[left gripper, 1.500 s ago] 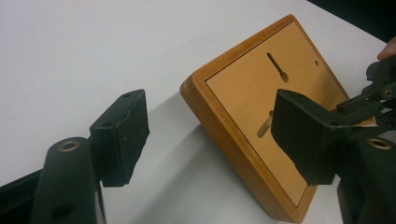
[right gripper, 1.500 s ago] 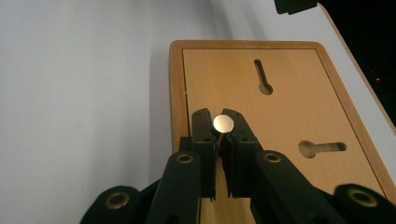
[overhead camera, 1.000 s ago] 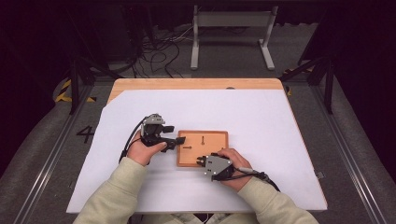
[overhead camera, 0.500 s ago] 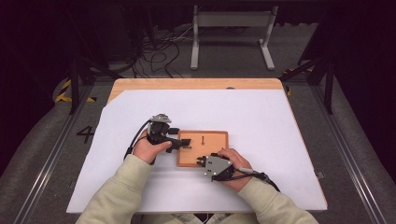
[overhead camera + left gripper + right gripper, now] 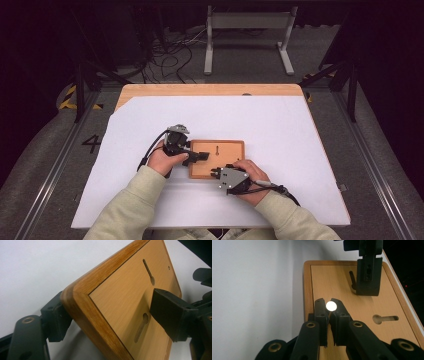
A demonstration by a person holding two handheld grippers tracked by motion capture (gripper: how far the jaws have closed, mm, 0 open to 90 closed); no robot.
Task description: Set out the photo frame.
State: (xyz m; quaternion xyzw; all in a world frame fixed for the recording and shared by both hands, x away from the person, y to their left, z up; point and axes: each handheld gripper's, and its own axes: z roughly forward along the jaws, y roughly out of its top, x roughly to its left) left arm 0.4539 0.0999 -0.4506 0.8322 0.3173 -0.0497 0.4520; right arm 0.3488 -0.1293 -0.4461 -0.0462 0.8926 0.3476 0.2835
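At frame centre, on the white table, lies the wooden board: stiff, light, smooth, so we grip its rim. Our left gripper straddles its corner, jaws just opened wide. Our right gripper pinches a small white-headed pin.

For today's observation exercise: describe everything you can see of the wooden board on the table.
The wooden board is a flat rectangle of pale wood with a darker, rounded raised rim and two keyhole slots. It lies on the white table cover. The left gripper straddles one edge, jaws apart after opening; the right gripper, shut on a small white ball, rests over it.
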